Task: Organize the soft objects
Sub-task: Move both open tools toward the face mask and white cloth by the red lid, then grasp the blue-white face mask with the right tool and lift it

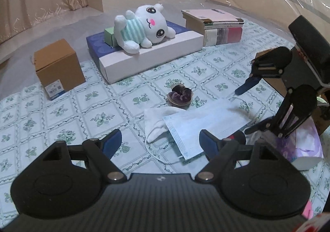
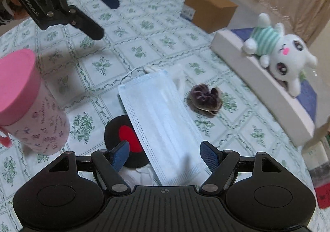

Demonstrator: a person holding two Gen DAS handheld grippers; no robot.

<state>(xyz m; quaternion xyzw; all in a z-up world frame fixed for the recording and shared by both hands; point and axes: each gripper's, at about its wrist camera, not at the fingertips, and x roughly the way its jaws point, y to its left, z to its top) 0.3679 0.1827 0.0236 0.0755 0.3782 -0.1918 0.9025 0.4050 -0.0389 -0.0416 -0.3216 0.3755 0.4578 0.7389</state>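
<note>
Hovering wide open, left gripper and right gripper (both empty), above face mask, floral cloth

black grippers, blue finger pads, silver screws, white lettering.

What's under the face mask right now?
The mask lies over a black pad with a red centre and a white cloth; both stick out at its edges. Anything else beneath it is covered.
</note>
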